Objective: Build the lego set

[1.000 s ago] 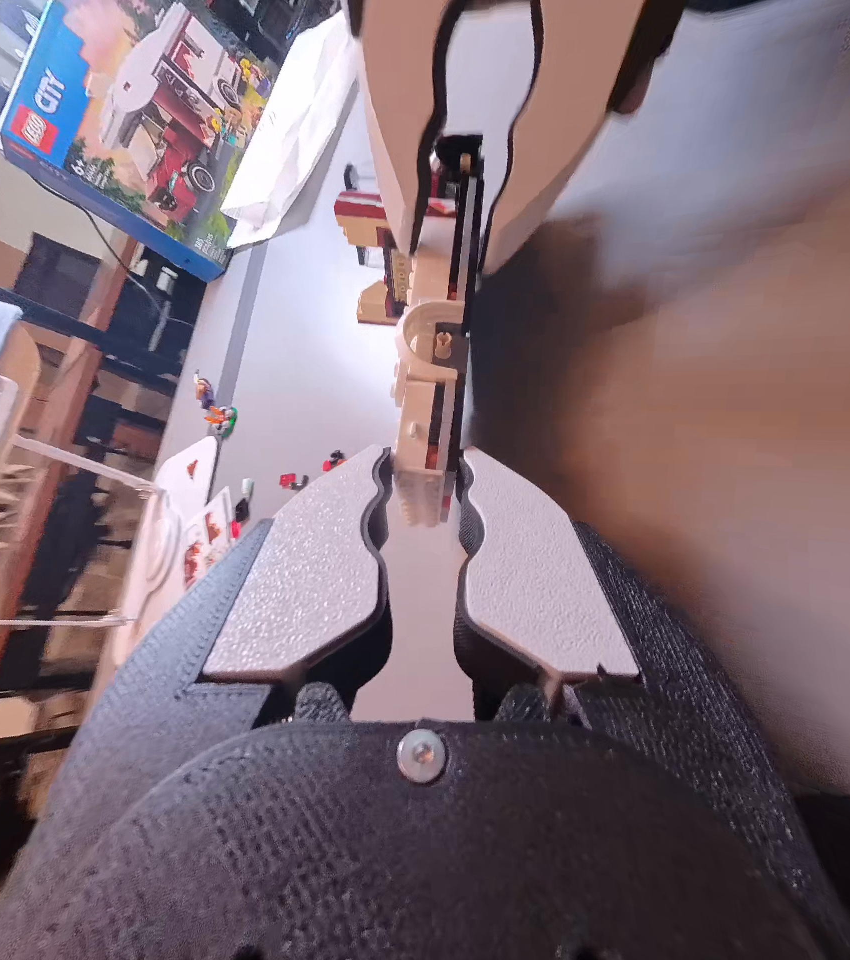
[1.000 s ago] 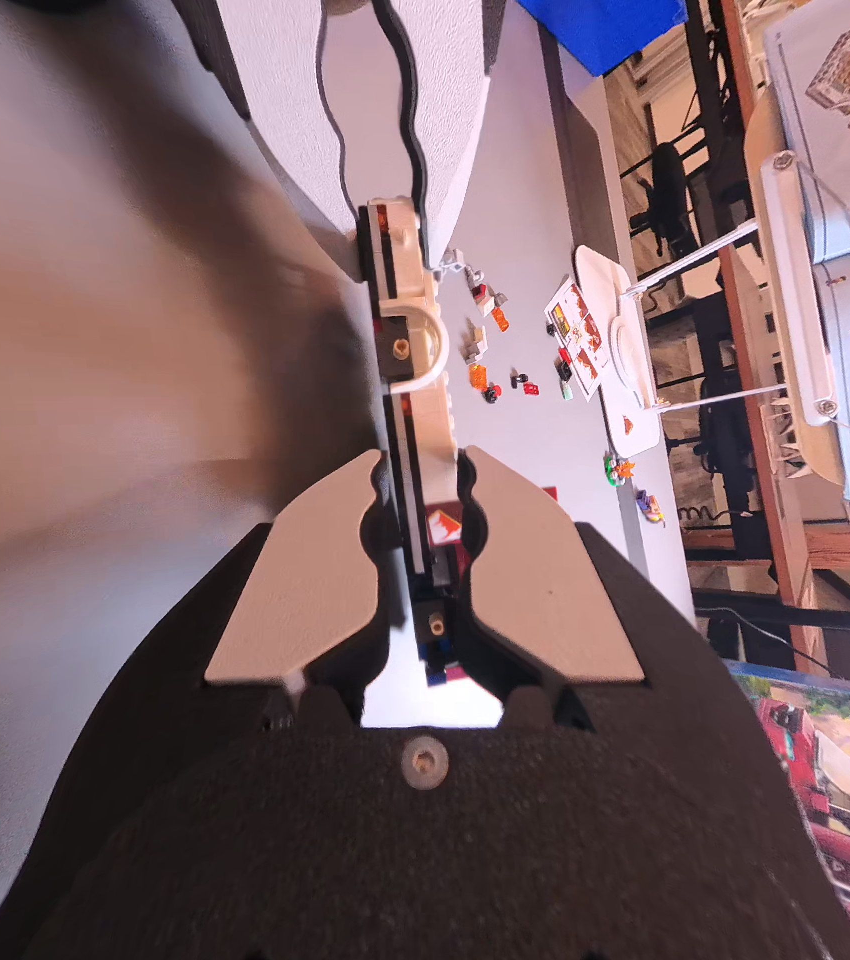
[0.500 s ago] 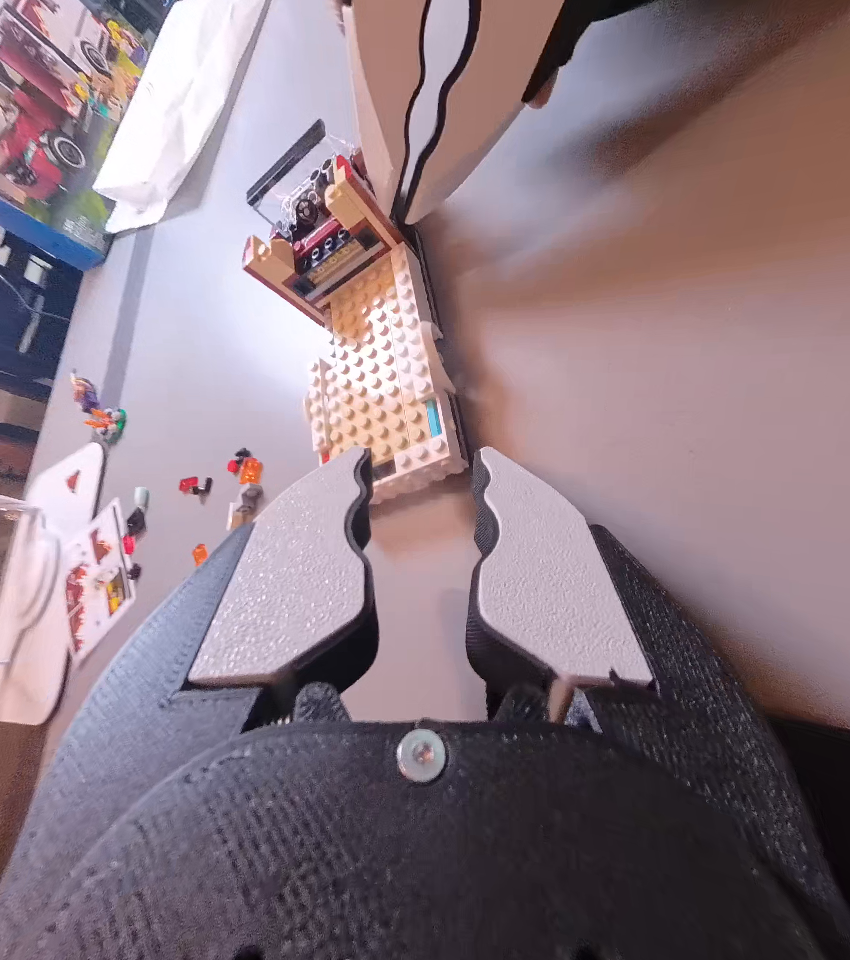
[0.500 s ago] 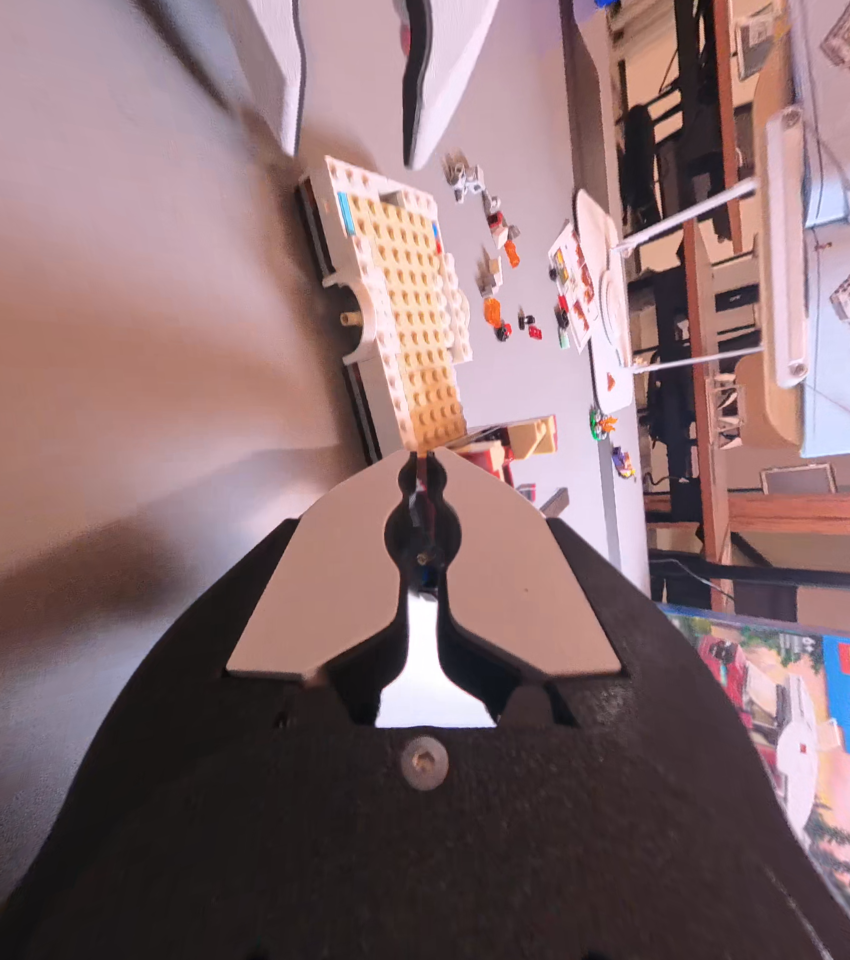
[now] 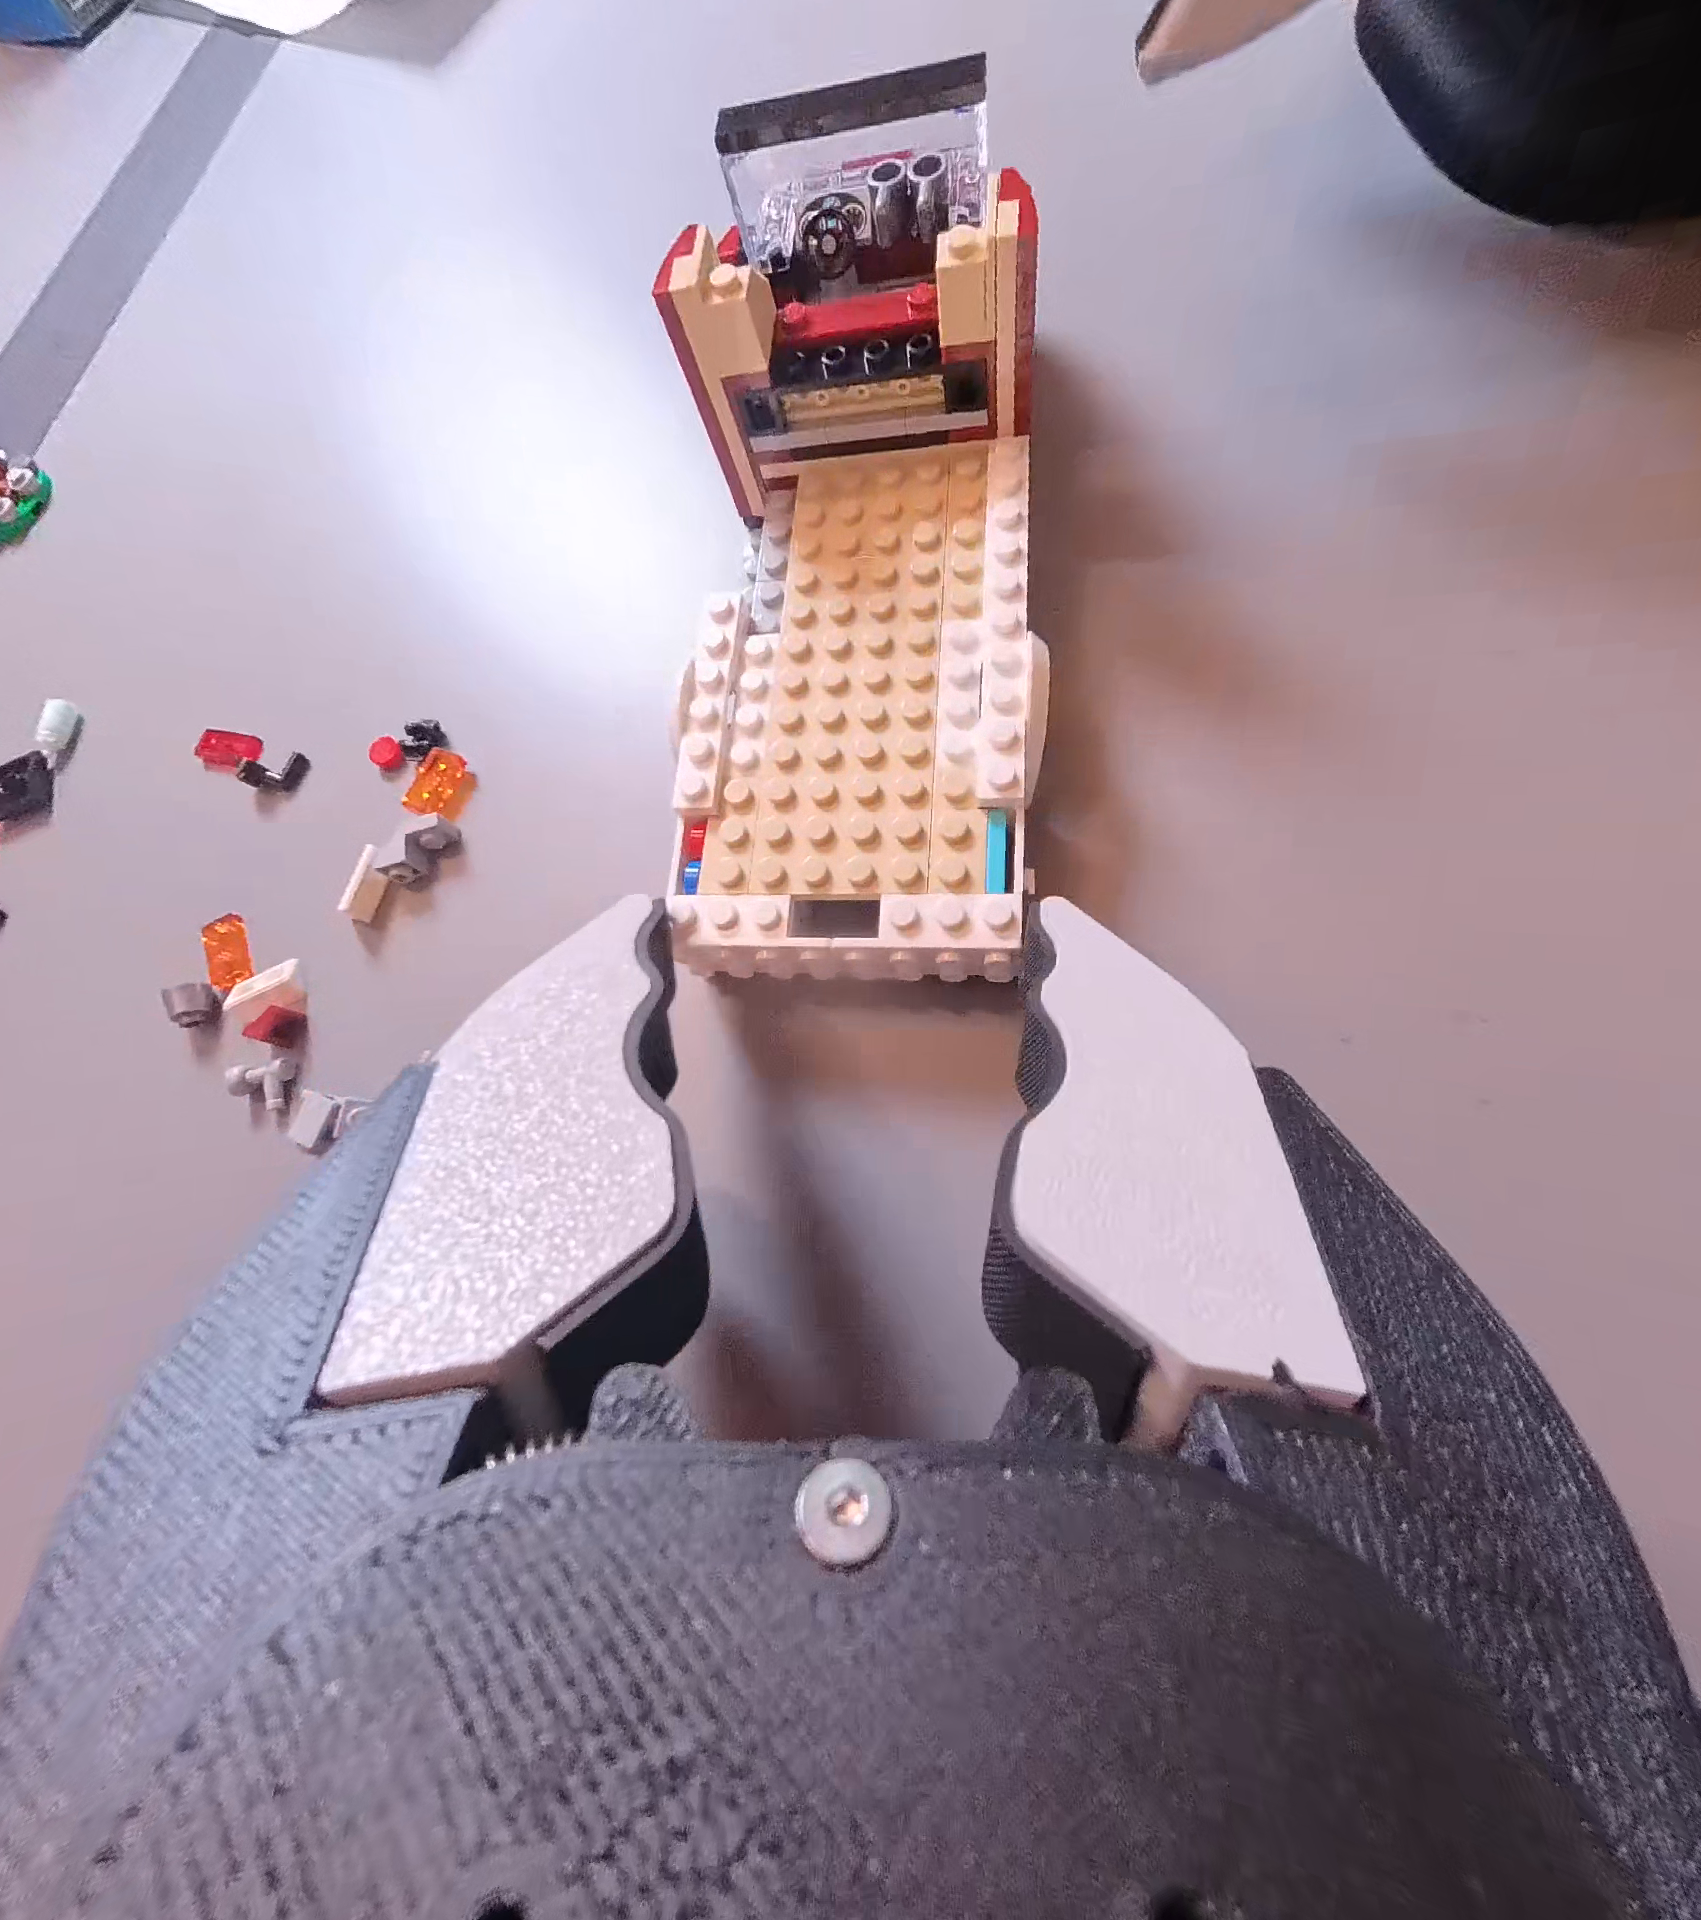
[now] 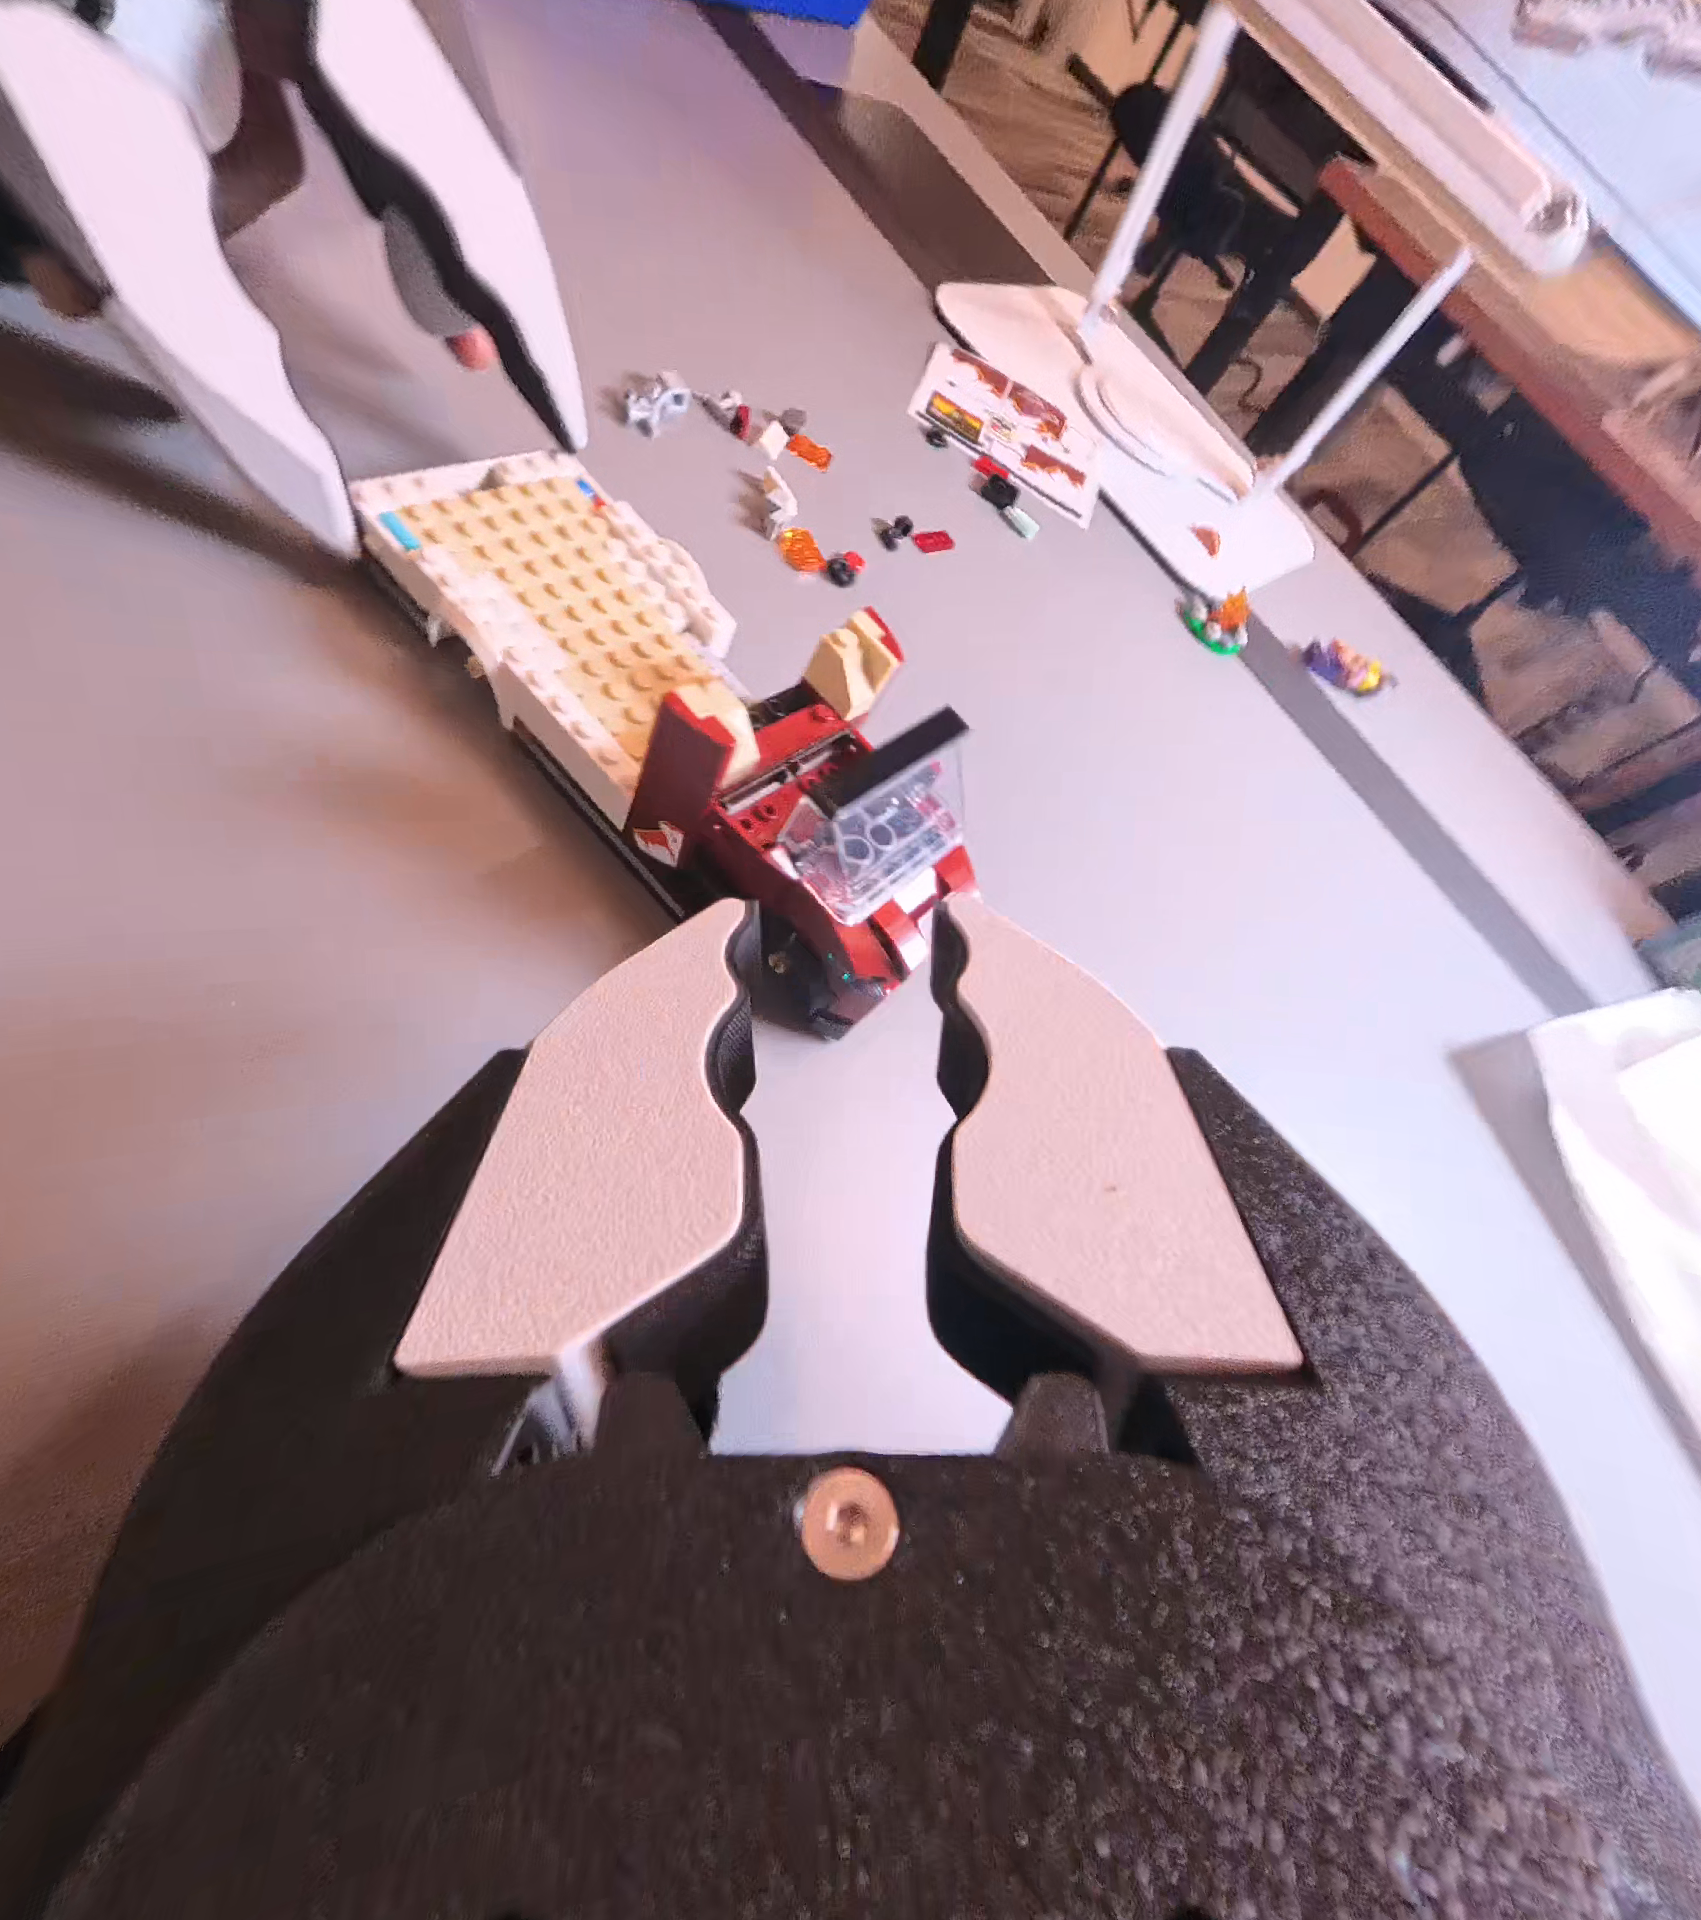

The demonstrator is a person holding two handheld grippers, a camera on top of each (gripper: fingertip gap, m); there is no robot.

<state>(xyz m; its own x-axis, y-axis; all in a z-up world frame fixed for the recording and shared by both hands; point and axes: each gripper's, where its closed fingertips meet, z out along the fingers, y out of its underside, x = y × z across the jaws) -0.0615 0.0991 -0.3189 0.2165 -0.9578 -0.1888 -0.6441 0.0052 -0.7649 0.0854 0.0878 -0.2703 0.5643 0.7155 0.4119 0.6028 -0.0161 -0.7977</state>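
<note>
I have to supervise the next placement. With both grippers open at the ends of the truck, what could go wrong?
1. The left gripper straddles the truck's rear edge; closing off-centre could skew it.
2. The right gripper sits close to the clear windshield, which might pop off if bumped.
3. Loose pieces lie near the left fingers and could scatter.

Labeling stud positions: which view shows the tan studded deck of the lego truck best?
Left wrist view: the tan deck lies nearly head-on, sharp, its stud rows countable. In the right wrist view the deck is farther off, oblique and slightly blurred, partly behind the red cab.

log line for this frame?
left gripper: open, at truck model rear | right gripper: open, at cab | model on table
</note>
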